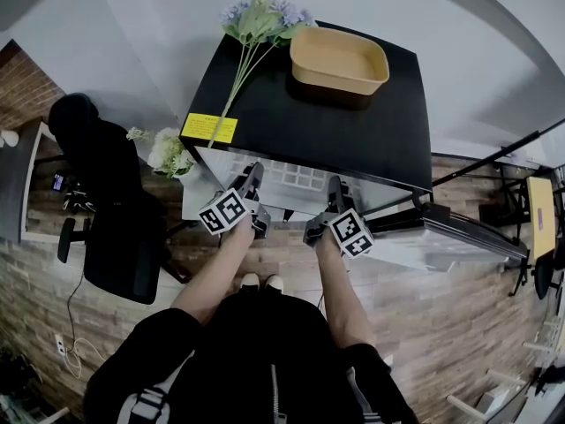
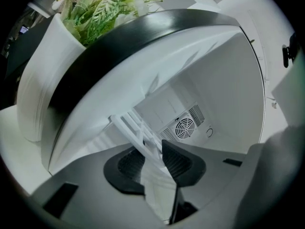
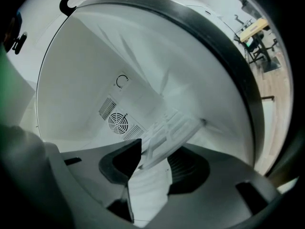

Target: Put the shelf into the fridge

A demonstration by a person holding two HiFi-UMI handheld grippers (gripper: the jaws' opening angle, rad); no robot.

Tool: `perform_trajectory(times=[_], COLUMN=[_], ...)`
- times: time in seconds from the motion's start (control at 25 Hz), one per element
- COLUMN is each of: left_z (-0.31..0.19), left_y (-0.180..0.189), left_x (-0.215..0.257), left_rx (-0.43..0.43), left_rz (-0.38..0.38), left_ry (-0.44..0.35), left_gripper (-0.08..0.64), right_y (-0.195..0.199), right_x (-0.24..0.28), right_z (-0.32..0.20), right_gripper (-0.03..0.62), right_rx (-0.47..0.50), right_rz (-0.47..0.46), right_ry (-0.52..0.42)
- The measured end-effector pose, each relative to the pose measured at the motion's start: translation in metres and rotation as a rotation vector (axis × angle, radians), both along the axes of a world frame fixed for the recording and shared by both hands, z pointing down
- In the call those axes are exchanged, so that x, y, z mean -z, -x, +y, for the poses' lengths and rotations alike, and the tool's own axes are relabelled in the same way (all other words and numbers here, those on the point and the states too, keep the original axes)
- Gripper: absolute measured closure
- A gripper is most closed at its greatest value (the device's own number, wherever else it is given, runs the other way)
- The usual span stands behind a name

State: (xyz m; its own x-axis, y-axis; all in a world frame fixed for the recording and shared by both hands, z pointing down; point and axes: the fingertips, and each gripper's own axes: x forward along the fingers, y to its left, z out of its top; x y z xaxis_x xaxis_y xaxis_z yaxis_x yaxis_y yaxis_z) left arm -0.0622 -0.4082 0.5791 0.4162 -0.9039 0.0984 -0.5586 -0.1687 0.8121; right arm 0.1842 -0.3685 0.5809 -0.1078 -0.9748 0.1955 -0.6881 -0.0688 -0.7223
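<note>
The white slatted shelf point(image 1: 296, 180) lies level in the mouth of the black-topped fridge point(image 1: 388, 140), partly inside. My left gripper point(image 1: 254, 203) is shut on its left front edge; in the left gripper view the shelf point(image 2: 136, 130) fills the gap between the dark pads point(image 2: 178, 162). At the shelf's right front edge is my right gripper point(image 1: 328, 212). In the right gripper view the shelf point(image 3: 167, 135) rests against the left pad point(image 3: 126, 160), with a gap to the right pad, so these jaws stand open around it. The fridge's white interior and back fan vent point(image 3: 116, 121) show beyond.
The fridge door point(image 1: 459, 237) hangs open to the right. On the fridge top sit a tan tray point(image 1: 340, 60), artificial flowers point(image 1: 260, 20) and a yellow sticker point(image 1: 210, 128). A black office chair point(image 1: 115, 210) and a white flower bunch point(image 1: 168, 153) stand to the left.
</note>
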Motion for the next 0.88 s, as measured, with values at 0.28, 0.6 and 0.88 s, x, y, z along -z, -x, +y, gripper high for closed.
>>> perform_trajectory(times=[0.28,0.6,0.88], left_z=[0.028,0.069,0.1], left_y=[0.0,0.012,0.006], left_x=[0.005,0.025,0.058], left_rx=[-0.069,-0.145,-0.22], left_rz=[-0.078,-0.305,-0.572], left_ry=[-0.024,-0.141,-0.309], left_gripper=[0.417,0.495,0.517], right_y=[0.023,0.035,0.048], right_x=[0.001,0.016,0.041], right_z=[0.028,0.066,0.099], right_gripper=[0.401,0.521,0.583], right_rx=[0.092,0.183,0.253], right_rz=[0.119,0.332,0.493], right_ry=[0.01,-0.013,-0.082])
